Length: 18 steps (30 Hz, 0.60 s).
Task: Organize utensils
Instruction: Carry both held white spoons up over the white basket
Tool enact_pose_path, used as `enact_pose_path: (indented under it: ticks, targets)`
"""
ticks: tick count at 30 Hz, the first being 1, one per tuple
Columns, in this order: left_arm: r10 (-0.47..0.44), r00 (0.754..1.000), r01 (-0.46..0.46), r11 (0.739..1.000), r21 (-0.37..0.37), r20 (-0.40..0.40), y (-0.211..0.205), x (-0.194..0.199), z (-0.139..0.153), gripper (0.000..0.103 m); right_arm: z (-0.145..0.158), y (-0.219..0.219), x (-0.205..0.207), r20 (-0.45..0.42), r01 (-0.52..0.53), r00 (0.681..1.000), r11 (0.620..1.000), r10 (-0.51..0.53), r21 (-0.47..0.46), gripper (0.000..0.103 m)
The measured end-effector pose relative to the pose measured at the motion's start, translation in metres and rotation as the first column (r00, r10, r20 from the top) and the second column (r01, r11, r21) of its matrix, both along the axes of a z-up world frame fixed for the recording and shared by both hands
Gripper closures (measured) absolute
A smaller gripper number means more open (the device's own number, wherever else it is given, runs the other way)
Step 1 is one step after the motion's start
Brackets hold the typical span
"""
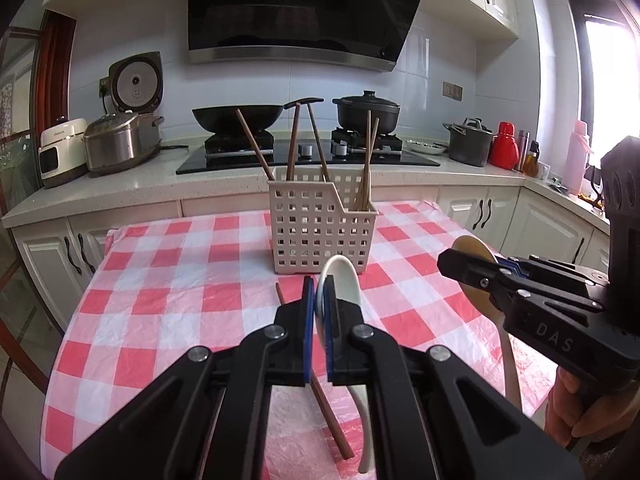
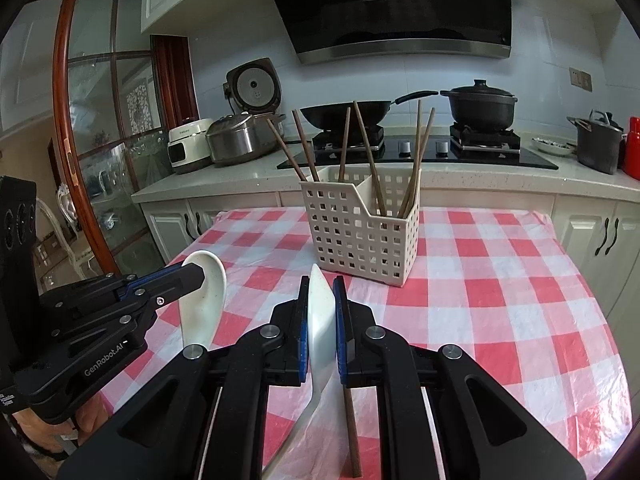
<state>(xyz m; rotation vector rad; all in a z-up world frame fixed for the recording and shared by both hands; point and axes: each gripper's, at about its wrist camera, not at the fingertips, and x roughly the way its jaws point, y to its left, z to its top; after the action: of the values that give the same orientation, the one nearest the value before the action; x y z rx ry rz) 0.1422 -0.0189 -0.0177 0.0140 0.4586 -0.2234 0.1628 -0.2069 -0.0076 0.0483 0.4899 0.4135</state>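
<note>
I saw a red-and-white checked tablecloth [image 1: 168,280], a cream perforated utensil basket [image 1: 316,236] with brown chopsticks [image 1: 294,140], white ceramic spoons [image 2: 202,292], blue pads [image 2: 339,320] on black grippers, and a red thermos [image 1: 505,145].

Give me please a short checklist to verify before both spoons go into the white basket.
1. Left gripper shut on the left spoon: ok.
2. Right gripper shut on the right spoon: ok.
3. Both spoons lifted off the checked tablecloth: cannot tell; the handle ends are hidden.
4. Basket upright on the table: ok.
5. Free room in the basket: ok; the front compartment looks free, the chopsticks lean at the back and right.
6. Loose chopstick on the cloth below the grippers, still to be put away: not ok.
</note>
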Motion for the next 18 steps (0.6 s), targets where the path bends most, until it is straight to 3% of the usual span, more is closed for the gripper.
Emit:
enact_pose_path:
  ticks: [10,18]
  targets:
    - [-0.004,1.0,0.004,1.0,0.009,0.019,-0.008,0.02,0.013,0.098,0.009,-0.008,0.03,0.04,0.041,0.998,0.999,-0.041,-0.004,0.092]
    - [0.018,0.996,-0.018,1.0,0.003,0.092,-0.014,0.036,0.043,0.098,0.022,-0.012,0.054,0.078,0.071,0.994,0.997,-0.071,0.0,0.092]
